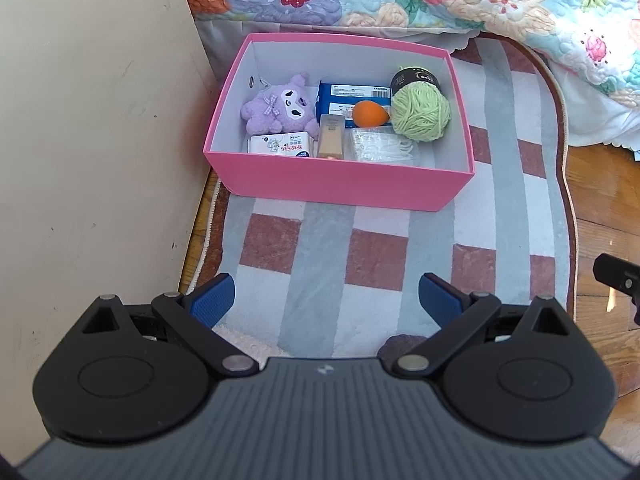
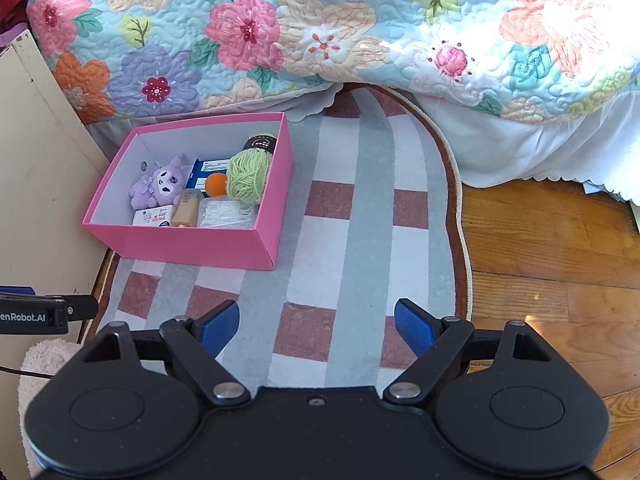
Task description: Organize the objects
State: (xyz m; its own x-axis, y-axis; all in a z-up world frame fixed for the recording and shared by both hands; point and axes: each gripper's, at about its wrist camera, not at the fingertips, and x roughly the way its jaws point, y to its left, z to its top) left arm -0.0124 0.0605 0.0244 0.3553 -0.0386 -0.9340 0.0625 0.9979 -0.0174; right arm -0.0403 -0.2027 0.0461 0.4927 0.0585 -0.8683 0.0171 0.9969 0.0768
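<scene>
we hold our left gripper (image 1: 326,306) with its blue ribbed pads (image 1: 212,304) spread wide and nothing between them, only the checked rug (image 1: 320,248) in white, grey and brick red showing in the gap. our right gripper (image 2: 316,328) is the same, its blue pads (image 2: 414,330) wide apart and empty over the rug. both hang above the near end of the rug, well apart from the box.

further out sits the open pink cardboard box (image 1: 340,184) with white inner walls, at the far left end of the rug, just beside the cream cabinet panel (image 1: 92,120) and close under the floral quilted bedspread (image 2: 320,28). inside it we see a purple plush toy (image 1: 278,106), a blue flat pack (image 1: 352,94), an orange egg-shaped sponge (image 1: 370,114), a ball of light green yarn (image 1: 420,110) with a black round jar (image 1: 416,78) behind it, a beige tube (image 1: 331,136), a small white tissue packet (image 1: 280,145) and a clear bag of white pieces (image 1: 380,144). they lie side by side on the box floor, touching one another.

we judge the sorting to be at or near its end: everything small that we can see is in the box, and the rug and the wooden floor (image 2: 540,248) show no loose items. what may be left, if anything, is outside these views, and we cannot tell whether a lid belongs on the box.
</scene>
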